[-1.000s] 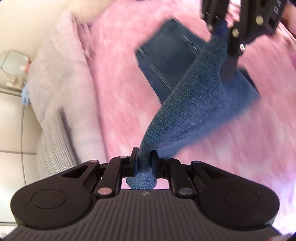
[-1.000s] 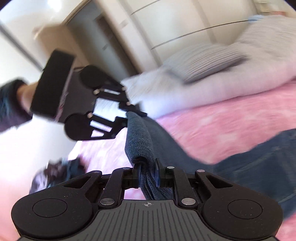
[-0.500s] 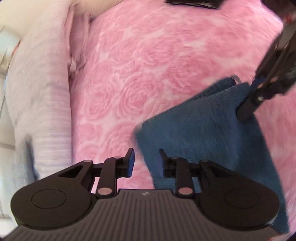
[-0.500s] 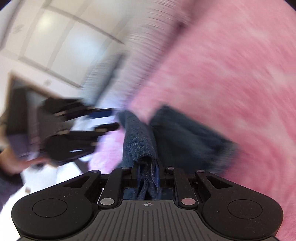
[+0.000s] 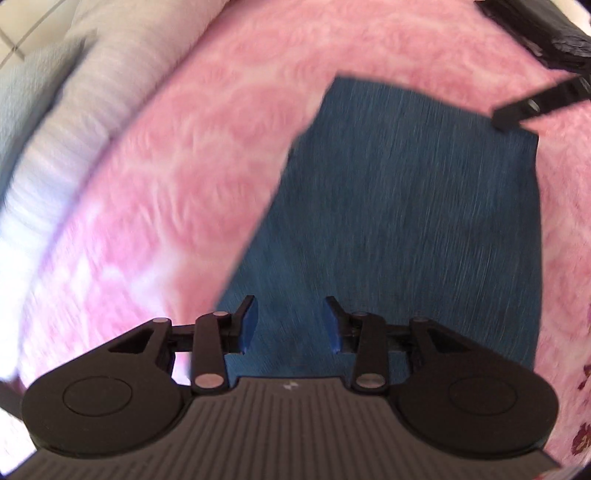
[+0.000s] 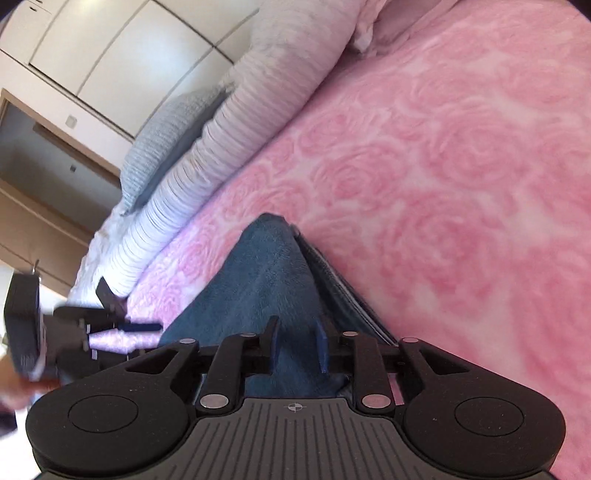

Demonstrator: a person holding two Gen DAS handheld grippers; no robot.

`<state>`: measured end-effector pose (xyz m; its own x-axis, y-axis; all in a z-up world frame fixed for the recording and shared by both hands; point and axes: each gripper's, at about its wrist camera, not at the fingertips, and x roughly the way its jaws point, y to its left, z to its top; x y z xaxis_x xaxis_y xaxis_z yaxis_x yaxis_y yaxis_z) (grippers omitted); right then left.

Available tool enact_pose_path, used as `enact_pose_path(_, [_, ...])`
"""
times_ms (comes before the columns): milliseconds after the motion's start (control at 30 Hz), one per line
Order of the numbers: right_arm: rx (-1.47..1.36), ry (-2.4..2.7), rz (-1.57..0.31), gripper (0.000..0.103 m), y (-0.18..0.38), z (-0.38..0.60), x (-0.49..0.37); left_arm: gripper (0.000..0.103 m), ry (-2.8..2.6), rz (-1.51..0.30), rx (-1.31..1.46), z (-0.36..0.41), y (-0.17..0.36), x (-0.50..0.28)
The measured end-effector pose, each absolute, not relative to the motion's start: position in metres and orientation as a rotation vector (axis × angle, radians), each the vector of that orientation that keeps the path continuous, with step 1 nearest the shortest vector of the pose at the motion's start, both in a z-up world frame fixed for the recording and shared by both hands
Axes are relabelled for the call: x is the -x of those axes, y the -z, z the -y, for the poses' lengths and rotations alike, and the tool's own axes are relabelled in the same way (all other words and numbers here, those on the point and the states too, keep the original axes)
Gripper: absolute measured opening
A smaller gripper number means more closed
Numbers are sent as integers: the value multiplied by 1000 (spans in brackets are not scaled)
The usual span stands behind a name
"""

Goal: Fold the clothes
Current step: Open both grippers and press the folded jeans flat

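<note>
A pair of dark blue jeans (image 5: 406, 206) lies folded flat on the pink rose-patterned blanket (image 5: 177, 177). My left gripper (image 5: 290, 323) is open and empty just above the near end of the jeans. My right gripper (image 6: 295, 345) is open over the jeans (image 6: 266, 280), its fingers on either side of a raised fold, gripping nothing. A finger of the right gripper shows in the left wrist view (image 5: 532, 105) at the jeans' far right corner. The left gripper shows in the right wrist view (image 6: 125, 332) at the jeans' left edge.
Striped pale pillows (image 6: 229, 122) and a grey knitted pillow (image 6: 166, 144) lie along the bed's far side, by white wardrobe doors (image 6: 110, 48). A dark garment (image 5: 535, 26) lies at the blanket's far edge. The pink blanket (image 6: 461, 166) spreads to the right.
Both grippers held the jeans a second ago. The left let go half a second ago, the right has now opened too. The jeans now lie flat on the blanket.
</note>
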<state>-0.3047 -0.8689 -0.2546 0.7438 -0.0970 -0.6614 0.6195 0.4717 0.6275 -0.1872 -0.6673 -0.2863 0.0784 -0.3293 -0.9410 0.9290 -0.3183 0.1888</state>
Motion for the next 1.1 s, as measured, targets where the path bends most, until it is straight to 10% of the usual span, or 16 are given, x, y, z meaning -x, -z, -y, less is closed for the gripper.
enact_pose_path(833, [-611,438,-857,29,293,917,152,31,1521,-751,-986,595,307,174])
enact_pose_path(1100, [-576,454,-747,29,223,879,216,31,1579,-754,-938,543,277,179])
